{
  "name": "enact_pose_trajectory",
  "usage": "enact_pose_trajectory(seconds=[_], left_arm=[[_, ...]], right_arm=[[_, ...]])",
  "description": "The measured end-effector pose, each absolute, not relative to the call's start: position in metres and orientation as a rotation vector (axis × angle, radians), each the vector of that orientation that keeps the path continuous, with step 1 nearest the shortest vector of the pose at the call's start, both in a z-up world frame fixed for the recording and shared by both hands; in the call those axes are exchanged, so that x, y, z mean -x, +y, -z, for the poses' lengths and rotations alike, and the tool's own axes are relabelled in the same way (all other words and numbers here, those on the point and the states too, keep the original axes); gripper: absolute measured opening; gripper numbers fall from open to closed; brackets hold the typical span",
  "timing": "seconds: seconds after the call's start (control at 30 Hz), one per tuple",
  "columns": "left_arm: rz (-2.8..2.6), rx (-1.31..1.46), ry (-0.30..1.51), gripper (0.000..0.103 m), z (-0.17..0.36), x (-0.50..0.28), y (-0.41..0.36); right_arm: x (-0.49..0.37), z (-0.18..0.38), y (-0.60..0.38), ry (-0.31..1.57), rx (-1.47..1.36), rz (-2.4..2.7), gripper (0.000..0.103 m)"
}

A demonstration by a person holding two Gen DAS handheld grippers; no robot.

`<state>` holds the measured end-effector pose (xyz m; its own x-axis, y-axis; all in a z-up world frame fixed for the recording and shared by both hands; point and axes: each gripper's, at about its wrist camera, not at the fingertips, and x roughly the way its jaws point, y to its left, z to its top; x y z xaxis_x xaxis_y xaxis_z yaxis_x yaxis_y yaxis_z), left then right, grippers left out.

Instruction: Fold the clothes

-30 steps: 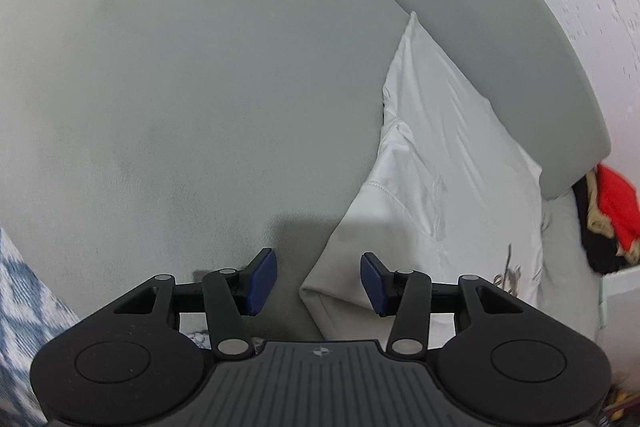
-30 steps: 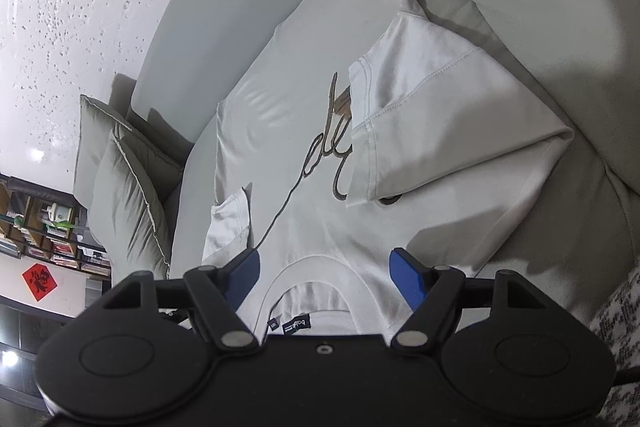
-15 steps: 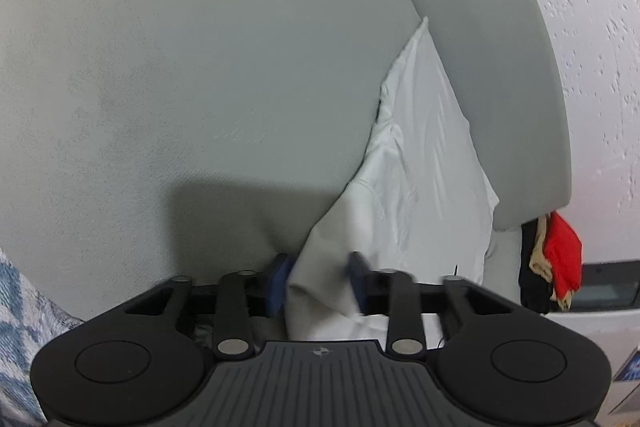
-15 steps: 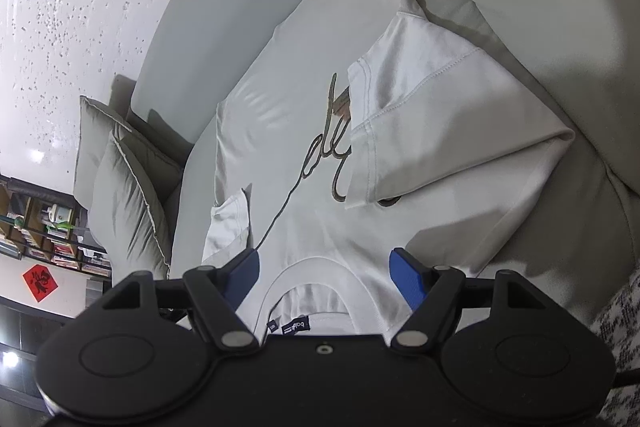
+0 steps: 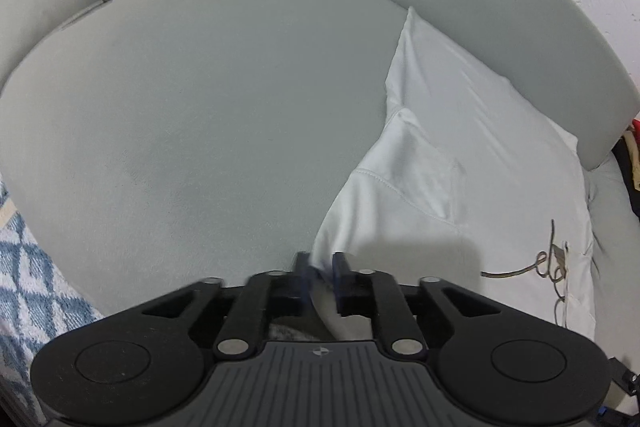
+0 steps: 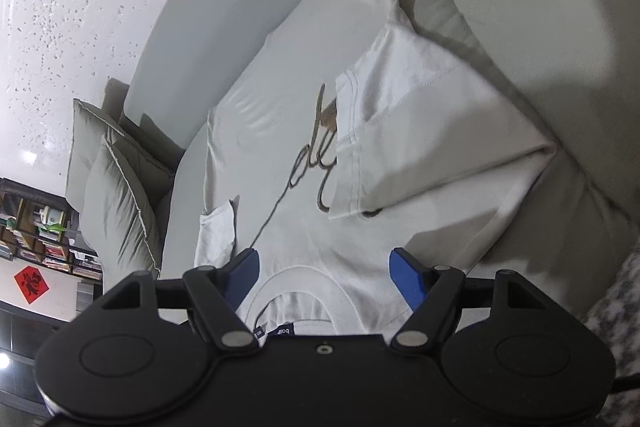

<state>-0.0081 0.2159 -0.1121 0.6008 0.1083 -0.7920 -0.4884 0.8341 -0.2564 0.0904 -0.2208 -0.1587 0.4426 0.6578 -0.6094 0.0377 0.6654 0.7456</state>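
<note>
Pinching only a thin corner of the white T-shirt (image 5: 472,147) at lower centre, our left gripper (image 5: 320,273) risked slipping; our right gripper (image 6: 322,273) hovered wide open, empty, over the collar (image 6: 296,291).
</note>
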Motion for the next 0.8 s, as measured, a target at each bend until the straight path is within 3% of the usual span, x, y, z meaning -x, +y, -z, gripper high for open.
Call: enact_pose_trajectory(seconds=[0.17,0.2,0.23,0.3,0.53,0.67,0.8], left_arm=[[-0.342,0.370,0.775,0.017,0.095,0.000,0.207],[-0.332,0.355,0.777,0.013,0.097,-0.009,0.206],[-0.323,0.342,0.781,0.012,0.100,-0.019,0.206],[-0.304,0.320,0.793,0.009,0.108,-0.040,0.205],[-0.278,0.305,0.966,0.008,0.148,-0.099,0.197],[-0.270,0.272,0.993,0.009,0.146,-0.096,0.188],[-0.246,0.217,0.994,0.022,0.138,-0.072,0.172]], right_arm=[[-0.094,0.141,-0.237,0.958,-0.717,-0.388,0.069],[-0.099,0.140,-0.239,0.939,-0.683,-0.353,0.059],[-0.103,0.139,-0.241,0.920,-0.649,-0.319,0.039],[-0.117,0.143,-0.243,0.916,-0.585,-0.257,0.026],[-0.169,0.166,-0.227,0.933,-0.421,-0.193,0.026],[-0.177,0.174,-0.215,0.951,-0.306,-0.168,0.027],[-0.175,0.177,-0.210,0.964,-0.228,-0.152,0.028]])
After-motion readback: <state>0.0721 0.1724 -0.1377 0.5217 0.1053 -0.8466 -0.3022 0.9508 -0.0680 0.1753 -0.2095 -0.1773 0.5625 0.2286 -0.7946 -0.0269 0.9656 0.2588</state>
